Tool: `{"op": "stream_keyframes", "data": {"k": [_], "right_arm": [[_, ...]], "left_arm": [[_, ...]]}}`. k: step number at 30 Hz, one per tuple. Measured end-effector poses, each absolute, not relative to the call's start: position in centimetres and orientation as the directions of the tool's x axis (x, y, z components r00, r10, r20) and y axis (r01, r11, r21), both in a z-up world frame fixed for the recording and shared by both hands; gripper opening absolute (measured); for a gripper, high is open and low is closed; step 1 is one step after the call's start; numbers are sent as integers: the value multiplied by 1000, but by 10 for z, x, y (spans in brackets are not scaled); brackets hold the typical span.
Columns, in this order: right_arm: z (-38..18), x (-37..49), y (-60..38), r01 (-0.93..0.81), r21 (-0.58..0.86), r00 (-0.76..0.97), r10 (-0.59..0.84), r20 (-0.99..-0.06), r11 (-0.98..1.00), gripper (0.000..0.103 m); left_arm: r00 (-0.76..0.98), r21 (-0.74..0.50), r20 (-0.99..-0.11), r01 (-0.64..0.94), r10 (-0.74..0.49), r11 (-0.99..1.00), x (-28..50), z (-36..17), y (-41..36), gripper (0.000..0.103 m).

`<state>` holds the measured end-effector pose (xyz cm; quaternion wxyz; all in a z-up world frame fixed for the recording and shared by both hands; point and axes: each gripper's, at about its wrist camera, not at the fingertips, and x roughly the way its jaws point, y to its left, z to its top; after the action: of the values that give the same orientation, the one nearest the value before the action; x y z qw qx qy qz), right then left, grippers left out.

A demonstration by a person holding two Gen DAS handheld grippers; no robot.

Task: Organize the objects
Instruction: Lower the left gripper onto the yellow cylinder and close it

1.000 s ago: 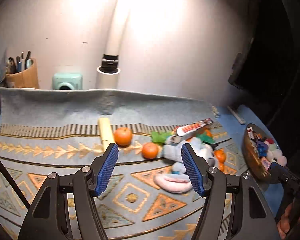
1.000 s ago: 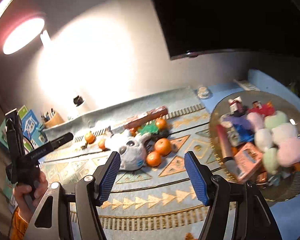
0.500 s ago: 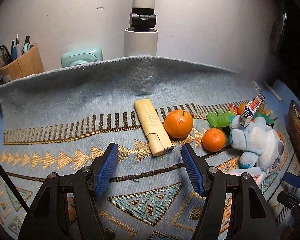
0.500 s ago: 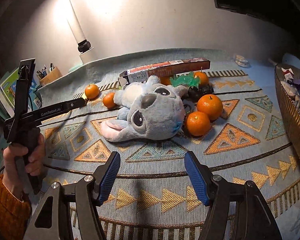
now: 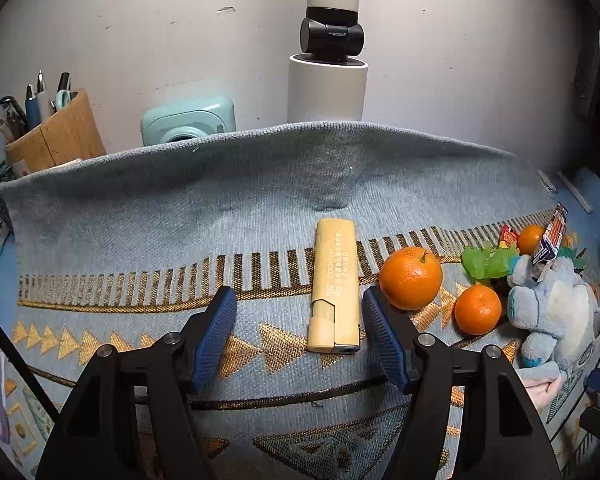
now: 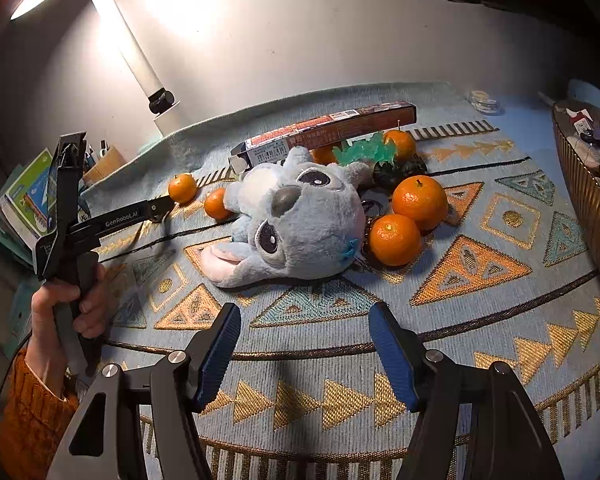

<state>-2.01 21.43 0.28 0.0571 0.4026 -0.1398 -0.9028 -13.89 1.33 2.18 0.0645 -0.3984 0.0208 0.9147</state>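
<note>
My left gripper (image 5: 299, 334) is open, its fingers on either side of the near end of a pale yellow flat case (image 5: 335, 286) lying on the patterned cloth. Two oranges (image 5: 411, 279) (image 5: 477, 309) lie to its right, then a green toy (image 5: 485, 260) and a grey-blue plush (image 5: 552, 312). My right gripper (image 6: 305, 354) is open and empty, low over the cloth in front of the plush (image 6: 296, 220). Two oranges (image 6: 419, 202) (image 6: 395, 239) lie right of the plush, and a long red box (image 6: 328, 130) lies behind it.
A lamp base (image 5: 327, 84), a mint camera (image 5: 188, 120) and a pen holder (image 5: 54, 132) stand behind the cloth. A basket of toys (image 6: 588, 184) stands at the right edge. The left hand-held gripper (image 6: 72, 216) shows at left in the right wrist view.
My left gripper has moved forward and down so the yellow case now lies between its fingers. My right gripper has come slightly closer to the plush. Both stay open.
</note>
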Motion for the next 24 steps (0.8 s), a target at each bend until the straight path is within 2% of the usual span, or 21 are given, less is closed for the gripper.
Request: {"op": "stream_keyframes", "data": {"k": [5,8,9,10,12,24], "right_arm": [[1,-19,216,-12,310,-667,-223,-711,-951,65],[0,-19,220,-19,334,-664,-238,-709,-942,65],[-1,-19,222,-22,343,-664,-243,-707,-939,65],[-1,-19,223,-23,351,-664,-248,-705,-936,65],[-2,-20,225,-25,366,-663,-258,-703,-930,65],[-5,-21,223,-24,357,-658,-254,-709,-934,65]], "left_arm": [[-677,-1,-729,-149,102,-989,-147,23,21,63],[-679,-1,-725,-165,115,-986,-148,24,23,56],[-681,0,-722,-171,118,-985,-147,24,24,49],[-683,-3,-719,-180,128,-984,-146,25,24,36],[-684,-3,-718,-187,132,-982,-142,27,25,21],[-675,-71,-721,-152,156,-986,-115,33,-7,21]]}}
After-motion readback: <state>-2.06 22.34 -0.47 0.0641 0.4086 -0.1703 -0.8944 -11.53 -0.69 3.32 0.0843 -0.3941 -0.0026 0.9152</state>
